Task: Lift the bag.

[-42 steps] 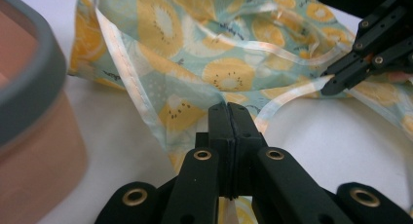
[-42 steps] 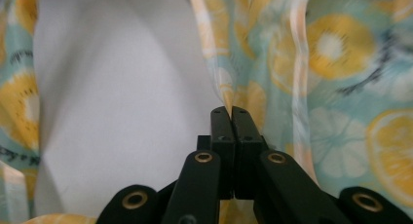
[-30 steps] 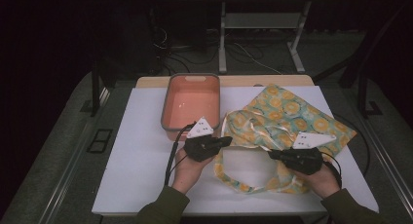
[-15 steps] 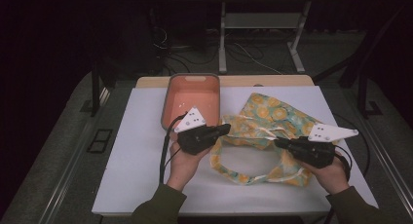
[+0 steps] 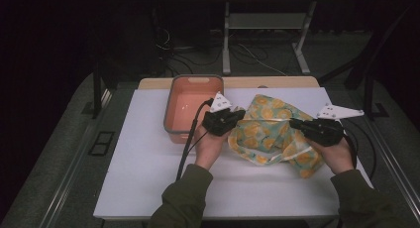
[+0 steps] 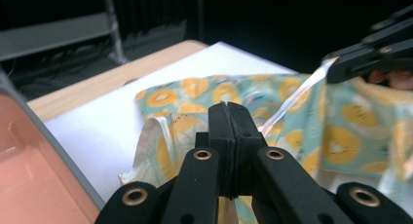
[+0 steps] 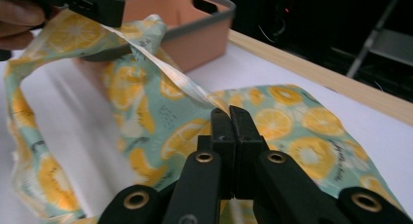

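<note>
On my counter (image 5: 148,188) the bin (image 5: 174,131) sat toward the far left, with the cloth bag (image 5: 270,129) just right of it. My left gripper (image 5: 240,117) was between them at the bag's left edge, my right gripper (image 5: 293,124) at the bag's right side.

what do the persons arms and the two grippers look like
Both sleeves are olive green. The left gripper and right gripper are black, each topped by a pale grey three-cornered plate with a black cable trailing. Their fingers are flat black bars with brass-coloured rivets.
</note>
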A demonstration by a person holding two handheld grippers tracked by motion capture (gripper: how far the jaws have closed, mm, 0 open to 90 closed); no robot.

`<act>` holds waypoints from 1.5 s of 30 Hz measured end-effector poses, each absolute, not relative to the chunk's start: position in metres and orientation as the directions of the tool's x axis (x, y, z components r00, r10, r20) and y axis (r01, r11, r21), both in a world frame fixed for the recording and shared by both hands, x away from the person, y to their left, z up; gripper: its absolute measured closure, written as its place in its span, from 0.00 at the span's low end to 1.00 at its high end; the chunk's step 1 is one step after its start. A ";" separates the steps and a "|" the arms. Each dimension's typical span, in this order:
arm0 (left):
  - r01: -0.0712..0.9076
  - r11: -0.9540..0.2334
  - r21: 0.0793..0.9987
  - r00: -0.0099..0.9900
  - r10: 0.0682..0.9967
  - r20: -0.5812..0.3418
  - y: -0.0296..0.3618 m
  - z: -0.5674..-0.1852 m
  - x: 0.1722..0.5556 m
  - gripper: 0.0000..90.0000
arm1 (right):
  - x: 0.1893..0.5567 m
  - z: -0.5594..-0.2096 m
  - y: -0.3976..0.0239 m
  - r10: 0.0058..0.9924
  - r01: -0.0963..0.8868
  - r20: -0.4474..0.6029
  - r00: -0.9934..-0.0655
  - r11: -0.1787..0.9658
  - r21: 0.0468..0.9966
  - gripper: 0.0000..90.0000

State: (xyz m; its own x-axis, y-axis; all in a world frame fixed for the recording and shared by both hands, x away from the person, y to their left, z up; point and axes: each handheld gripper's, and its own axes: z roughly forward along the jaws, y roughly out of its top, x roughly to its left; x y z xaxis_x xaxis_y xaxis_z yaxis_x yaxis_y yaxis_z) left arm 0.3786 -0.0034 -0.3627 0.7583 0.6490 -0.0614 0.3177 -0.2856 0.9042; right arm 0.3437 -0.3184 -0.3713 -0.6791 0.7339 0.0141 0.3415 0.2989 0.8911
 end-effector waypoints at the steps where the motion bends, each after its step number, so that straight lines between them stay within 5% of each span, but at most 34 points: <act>1: 0.332 -0.296 0.896 0.749 0.660 -0.060 -0.008 -0.365 0.382 0.99 | 0.348 -0.374 -0.319 0.741 0.353 0.016 -0.671 0.301 0.886 1.00; 16: 0.399 -0.315 0.861 0.720 0.689 -0.082 -0.027 -0.387 0.401 0.98 | 0.391 -0.413 -0.325 0.789 0.486 0.066 -0.610 0.307 0.818 1.00; 22: 0.379 -0.320 0.868 0.741 0.667 -0.077 -0.021 -0.383 0.401 0.86 | 0.391 -0.411 -0.326 0.773 0.503 0.120 -0.622 0.278 0.818 0.99; 31: 0.369 -0.299 0.880 0.767 0.634 -0.105 -0.008 -0.373 0.398 0.59 | 0.383 -0.394 -0.333 0.732 0.501 0.216 -0.647 0.194 0.843 0.74; 45: 0.371 -0.342 0.864 0.788 0.608 -0.098 -0.011 -0.378 0.395 0.22 | 0.378 -0.387 -0.329 0.672 0.514 0.241 -0.700 0.239 0.824 0.35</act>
